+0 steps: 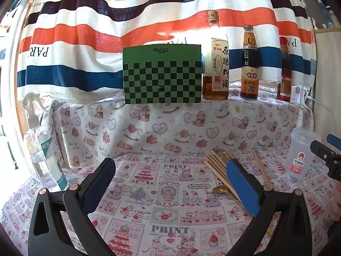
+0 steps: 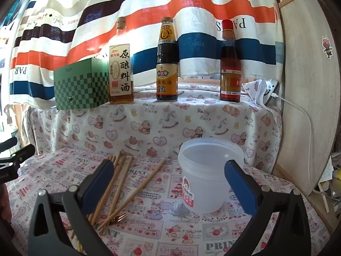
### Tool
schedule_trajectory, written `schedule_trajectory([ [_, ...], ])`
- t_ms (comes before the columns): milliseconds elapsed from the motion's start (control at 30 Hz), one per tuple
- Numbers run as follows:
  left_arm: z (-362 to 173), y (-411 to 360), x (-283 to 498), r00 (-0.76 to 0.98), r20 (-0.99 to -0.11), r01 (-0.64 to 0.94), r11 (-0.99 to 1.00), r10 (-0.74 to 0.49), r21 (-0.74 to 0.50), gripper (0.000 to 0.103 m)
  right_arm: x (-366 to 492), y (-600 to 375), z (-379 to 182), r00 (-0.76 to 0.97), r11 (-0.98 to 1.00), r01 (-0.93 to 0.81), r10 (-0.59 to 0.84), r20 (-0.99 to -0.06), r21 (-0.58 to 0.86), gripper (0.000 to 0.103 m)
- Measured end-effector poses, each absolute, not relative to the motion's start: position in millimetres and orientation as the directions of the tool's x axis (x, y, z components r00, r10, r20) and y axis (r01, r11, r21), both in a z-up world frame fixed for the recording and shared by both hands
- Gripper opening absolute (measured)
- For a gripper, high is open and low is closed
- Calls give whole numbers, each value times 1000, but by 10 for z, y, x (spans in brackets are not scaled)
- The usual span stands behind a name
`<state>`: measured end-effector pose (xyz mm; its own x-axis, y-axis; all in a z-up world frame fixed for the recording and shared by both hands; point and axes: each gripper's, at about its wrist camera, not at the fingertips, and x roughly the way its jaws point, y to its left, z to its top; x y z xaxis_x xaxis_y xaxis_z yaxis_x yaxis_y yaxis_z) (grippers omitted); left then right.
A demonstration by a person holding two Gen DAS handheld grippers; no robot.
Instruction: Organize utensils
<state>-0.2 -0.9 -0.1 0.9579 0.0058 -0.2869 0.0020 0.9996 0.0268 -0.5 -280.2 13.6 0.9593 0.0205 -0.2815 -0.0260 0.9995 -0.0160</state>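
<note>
The left gripper [image 1: 170, 183] and right gripper [image 2: 169, 181] both hover above the surface [image 1: 170, 213] with jaws wide apart and nothing between them. The chopsticks [image 2: 119, 183] lie loose near the back edge, fanned over a fork [image 2: 117, 218] and a gold spoon [image 1: 219, 189]. The plastic cup [image 2: 204, 179] stands upright beside them toward the right edge, mouth open, likely meant to receive them. The left half of the surface offers free room.

A green checkered box [image 1: 162, 74] and three sauce bottles [image 2: 167, 59] stand on the cloth-draped ledge; a spray bottle [image 1: 42, 147] stands left.
</note>
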Motion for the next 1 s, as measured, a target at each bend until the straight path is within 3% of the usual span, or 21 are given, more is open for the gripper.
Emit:
schedule_trajectory([
  [1000, -15, 11, 6, 952, -305, 16, 1000, -13, 9, 103, -3, -2811, 139, 958, 1000, -12, 8, -286, -11, 103],
])
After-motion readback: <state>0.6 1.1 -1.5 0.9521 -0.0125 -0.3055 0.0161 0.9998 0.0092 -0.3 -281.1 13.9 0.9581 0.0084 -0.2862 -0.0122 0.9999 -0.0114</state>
